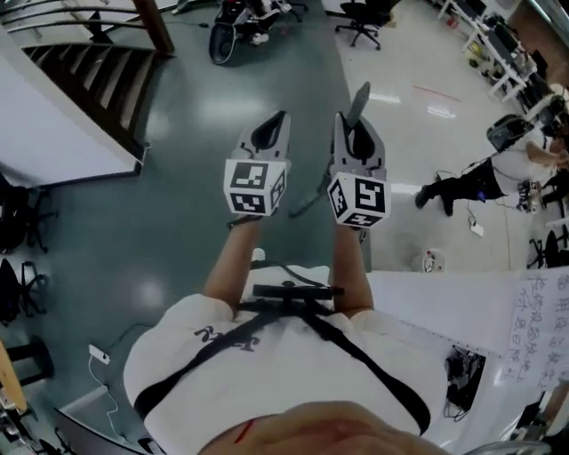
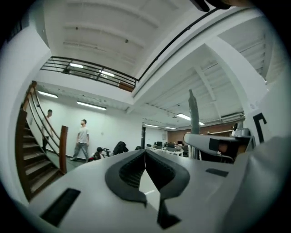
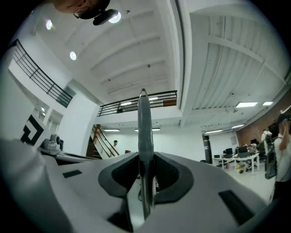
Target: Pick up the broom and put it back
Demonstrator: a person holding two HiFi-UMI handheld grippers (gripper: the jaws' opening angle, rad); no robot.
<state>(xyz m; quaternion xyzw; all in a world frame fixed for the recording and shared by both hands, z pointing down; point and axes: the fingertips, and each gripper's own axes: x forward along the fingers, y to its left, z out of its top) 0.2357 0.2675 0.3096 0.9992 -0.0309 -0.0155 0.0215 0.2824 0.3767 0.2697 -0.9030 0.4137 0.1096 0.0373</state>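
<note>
The broom shows only as a grey handle (image 1: 360, 99) that rises past my right gripper (image 1: 356, 135), with a dark length (image 1: 307, 203) trailing below between the two grippers. In the right gripper view the handle (image 3: 144, 123) stands upright between the pads, and the right gripper (image 3: 144, 178) is shut on it. My left gripper (image 1: 269, 133) is held level beside it at the left, apart from the handle. Its jaws (image 2: 145, 157) are shut with nothing between them. The broom's head is hidden.
A dark wooden staircase (image 1: 98, 80) lies at the upper left. A crouching person (image 1: 498, 169) and desks are at the right. A white table (image 1: 462, 311) stands near my right side. Office chairs (image 1: 360, 19) and a scooter (image 1: 227, 35) are ahead. Two people (image 2: 82, 139) stand by the stairs.
</note>
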